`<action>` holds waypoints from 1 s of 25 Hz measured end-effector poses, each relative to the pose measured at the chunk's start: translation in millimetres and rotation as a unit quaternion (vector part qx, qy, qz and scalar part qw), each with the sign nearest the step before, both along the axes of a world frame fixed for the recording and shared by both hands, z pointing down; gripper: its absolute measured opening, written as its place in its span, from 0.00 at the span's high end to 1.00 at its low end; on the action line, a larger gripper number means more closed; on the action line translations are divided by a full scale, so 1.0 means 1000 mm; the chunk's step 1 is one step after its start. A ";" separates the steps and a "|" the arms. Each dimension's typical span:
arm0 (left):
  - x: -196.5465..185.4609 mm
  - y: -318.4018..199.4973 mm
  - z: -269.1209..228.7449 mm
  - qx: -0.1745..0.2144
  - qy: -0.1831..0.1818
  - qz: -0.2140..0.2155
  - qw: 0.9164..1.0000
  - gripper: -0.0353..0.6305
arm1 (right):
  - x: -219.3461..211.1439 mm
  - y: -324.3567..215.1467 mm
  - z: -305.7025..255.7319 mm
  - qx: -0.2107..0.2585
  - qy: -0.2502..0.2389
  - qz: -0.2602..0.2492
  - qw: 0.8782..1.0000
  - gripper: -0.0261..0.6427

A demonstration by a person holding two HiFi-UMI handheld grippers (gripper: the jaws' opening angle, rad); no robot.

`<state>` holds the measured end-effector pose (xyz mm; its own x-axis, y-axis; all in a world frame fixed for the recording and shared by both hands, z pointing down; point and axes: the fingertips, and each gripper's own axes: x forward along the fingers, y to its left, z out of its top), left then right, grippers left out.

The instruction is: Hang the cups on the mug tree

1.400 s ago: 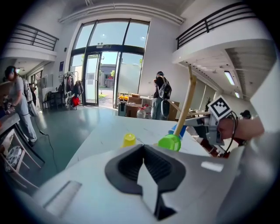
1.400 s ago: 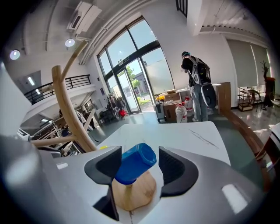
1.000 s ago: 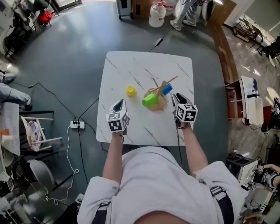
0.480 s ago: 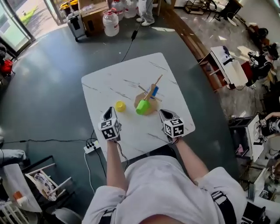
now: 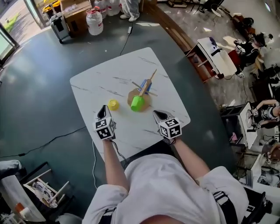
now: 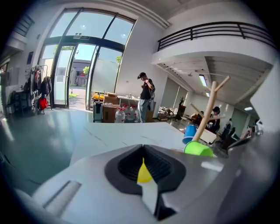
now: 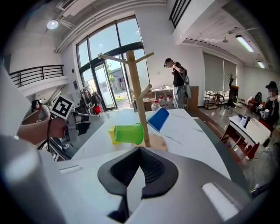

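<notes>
A wooden mug tree [image 5: 143, 89] stands mid-table, also seen as mug tree [image 7: 138, 96] and mug tree [image 6: 208, 109]. A green cup [image 5: 137, 103] hangs sideways on a low peg; the green cup [image 7: 127, 133] faces my right gripper. A blue cup [image 5: 145, 84] hangs tilted on the far side, showing as blue cup [image 7: 157, 119]. A yellow cup [image 5: 113, 104] sits on the table left of the tree, and the yellow cup [image 6: 143, 173] shows just past my left jaws. My left gripper [image 5: 103, 112] is shut and empty, short of it. My right gripper [image 5: 158, 115] is shut and empty, near the front edge.
The white marble table [image 5: 105, 78] has its near edge right under both grippers. Water jugs [image 5: 94, 21] and a cardboard box [image 5: 74, 12] stand on the floor beyond. Furniture and people are at the right [image 5: 262, 111]. A person [image 7: 178, 83] stands far off.
My right gripper has drawn back from the mug tree toward the table's near edge. The left gripper has shifted a little toward the yellow cup. The head view has swung round.
</notes>
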<state>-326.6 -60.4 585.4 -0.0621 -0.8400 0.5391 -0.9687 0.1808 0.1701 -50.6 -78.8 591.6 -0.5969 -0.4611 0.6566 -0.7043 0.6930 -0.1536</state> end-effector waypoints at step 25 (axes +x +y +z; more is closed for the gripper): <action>0.028 -0.039 0.071 -0.114 -0.063 0.127 0.983 0.56 | 0.025 0.000 0.006 -0.001 0.011 0.047 0.999 0.96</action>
